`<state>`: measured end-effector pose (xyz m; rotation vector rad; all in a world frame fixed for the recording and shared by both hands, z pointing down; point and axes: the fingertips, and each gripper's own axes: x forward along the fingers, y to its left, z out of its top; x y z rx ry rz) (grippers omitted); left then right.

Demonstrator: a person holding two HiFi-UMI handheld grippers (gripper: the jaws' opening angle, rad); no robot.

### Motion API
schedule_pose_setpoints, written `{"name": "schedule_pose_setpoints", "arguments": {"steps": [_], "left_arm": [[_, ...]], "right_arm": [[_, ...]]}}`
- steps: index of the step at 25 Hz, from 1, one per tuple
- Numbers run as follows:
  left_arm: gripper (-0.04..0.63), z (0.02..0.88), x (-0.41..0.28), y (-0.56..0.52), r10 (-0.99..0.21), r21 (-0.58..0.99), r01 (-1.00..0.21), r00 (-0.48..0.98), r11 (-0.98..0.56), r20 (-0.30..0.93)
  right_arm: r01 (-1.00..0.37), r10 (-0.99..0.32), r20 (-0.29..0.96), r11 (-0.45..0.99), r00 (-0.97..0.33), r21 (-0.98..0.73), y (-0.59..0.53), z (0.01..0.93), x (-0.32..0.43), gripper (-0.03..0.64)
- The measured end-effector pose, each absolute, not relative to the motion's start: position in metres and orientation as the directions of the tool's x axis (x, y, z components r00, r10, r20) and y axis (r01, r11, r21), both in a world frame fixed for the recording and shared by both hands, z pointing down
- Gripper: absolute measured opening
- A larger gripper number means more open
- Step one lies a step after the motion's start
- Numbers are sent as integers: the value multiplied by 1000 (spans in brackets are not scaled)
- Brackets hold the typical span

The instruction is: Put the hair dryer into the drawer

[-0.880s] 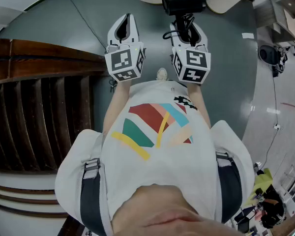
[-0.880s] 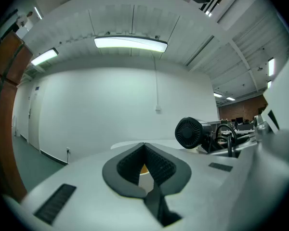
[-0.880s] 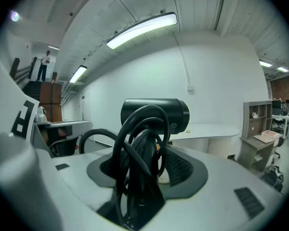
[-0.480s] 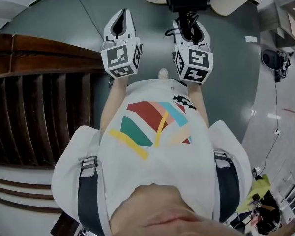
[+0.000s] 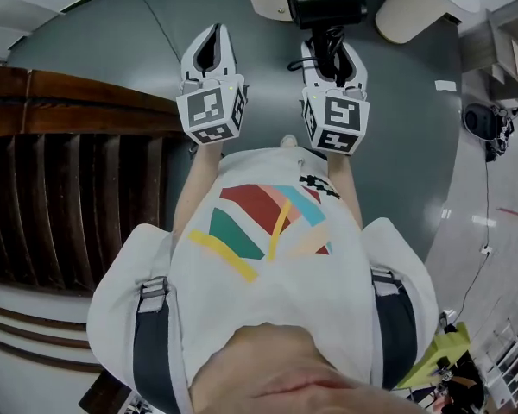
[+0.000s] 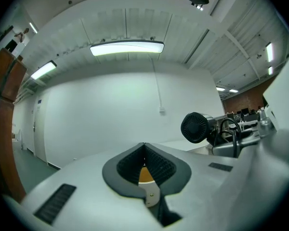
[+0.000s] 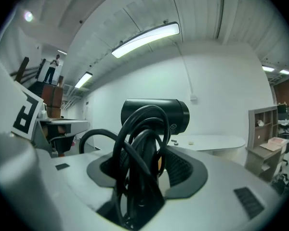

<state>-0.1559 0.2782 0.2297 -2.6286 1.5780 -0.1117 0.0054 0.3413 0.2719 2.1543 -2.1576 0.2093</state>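
The right claw (image 5: 330,52) was clamped on the handle of the black hair dryer (image 5: 326,5), carrying it in the air with its cord (image 7: 135,148) bunched in loops around the grip. The left claw (image 5: 211,52) was closed on nothing beside it. The pads seemed to bear partly on cord rather than handle, so the top-heavy dryer could twist or slip, and a loose loop could snag on the rim of what looked like the open drawer (image 5: 266,9) ahead.
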Motion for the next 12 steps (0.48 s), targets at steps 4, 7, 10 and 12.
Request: {"name": "schedule_pose_setpoints", "arguments": {"steps": [4,7,10,12], "left_arm": [[16,235,-167,266,-903,-162,-889,428,-428,36],[15,234,-184,248,-923,-114,-916,383,-384,33],[17,232,-186,235,-931,-116,-924,362,-364,34],[15,234,-183,229,-933,-112,-926,359,-361,35]], "right_arm": [[-999,-982,186,18,-26,-45,325,280,5,241],[-998,-980,195,33,-43,-52,313,282,0,241],[-998,-977,209,38,-48,-52,299,283,4,241],[-998,-973,227,42,-51,-44,291,286,7,241]]}}
